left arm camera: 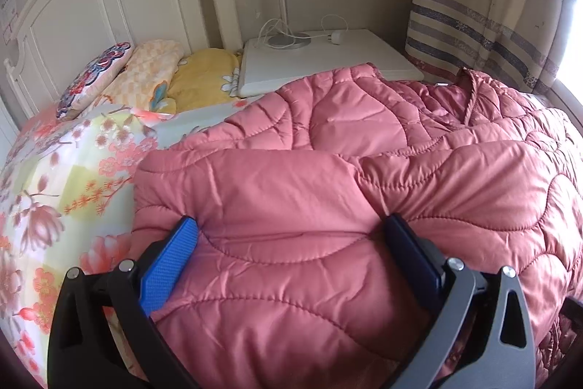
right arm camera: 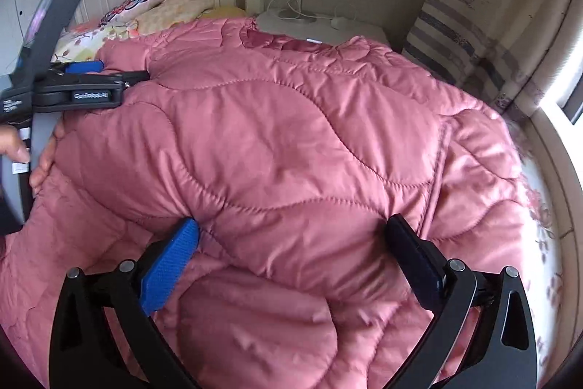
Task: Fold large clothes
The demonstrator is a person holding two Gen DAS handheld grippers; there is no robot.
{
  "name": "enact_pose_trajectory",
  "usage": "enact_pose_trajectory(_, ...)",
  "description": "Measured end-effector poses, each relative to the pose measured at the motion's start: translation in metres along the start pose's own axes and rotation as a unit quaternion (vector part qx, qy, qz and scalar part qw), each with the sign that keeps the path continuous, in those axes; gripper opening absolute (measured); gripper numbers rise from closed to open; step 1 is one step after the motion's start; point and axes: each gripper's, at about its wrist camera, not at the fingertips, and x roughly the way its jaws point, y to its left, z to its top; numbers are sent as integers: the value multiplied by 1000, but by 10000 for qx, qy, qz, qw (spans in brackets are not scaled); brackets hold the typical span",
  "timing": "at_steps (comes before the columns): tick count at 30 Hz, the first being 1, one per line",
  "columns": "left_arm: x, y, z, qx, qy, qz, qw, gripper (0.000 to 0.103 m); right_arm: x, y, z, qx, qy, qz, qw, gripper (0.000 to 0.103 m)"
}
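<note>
Bed [left arm camera: 73,177]: jacket [left arm camera: 291,206] between tool [left arm camera: 291,225] fingers

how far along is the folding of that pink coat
Early to midway. Done: the pink quilted coat lies spread on the bed, one padded section already lapped over near the left gripper. In hand: both the left and the right gripper are open, pressed into fabric. Left: the remaining folds; it is still bulky, not a compact stack.

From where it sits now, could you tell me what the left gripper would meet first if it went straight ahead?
The left gripper, jaws open, would most likely meet the pink quilted coat straight away; its padding already bulges between the fingers, though the depth is unclear.
</note>
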Motion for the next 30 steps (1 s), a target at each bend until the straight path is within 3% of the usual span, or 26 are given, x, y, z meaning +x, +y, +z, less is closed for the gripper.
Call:
enact_pose_trajectory(2,-15,-3,0,-92,-72,186,9998,101,-16,-3,-2,78,-196,87,9997,98)
enact_pose_trajectory(6,-57,-21,-1,-2,-649,-125,9978,101,-35,-22,4,261,-517,-36,9983,98)
enact_pose_trajectory(9,-65,-44,-2,249,-723,-116,9970,101,-31,-42,23,683,-604,-169,9957,98)
enact_pose_trajectory(12,-49,-68,-11,616,-546,-144,9965,101,-19,-53,40,930,-682,-64,9933,97)
enact_pose_trajectory(15,-23,-77,-21,660,-209,-110,9975,101,3,-55,52,858,-589,-193,9944,84)
enact_pose_trajectory(18,-19,-67,-20,422,-129,-340,9984,101,41,-55,53,624,-208,-372,9971,84)
enact_pose_trajectory(19,-18,-64,-19,347,-97,-414,9985,101,57,-55,47,502,7,-421,9979,89)
enact_pose_trajectory(21,-16,-63,-20,317,-76,-423,9986,101,66,-59,40,624,-43,-269,9977,92)
enact_pose_trajectory(30,-16,-64,-21,344,-71,-347,9988,101,63,-61,38,663,-47,-333,9972,96)
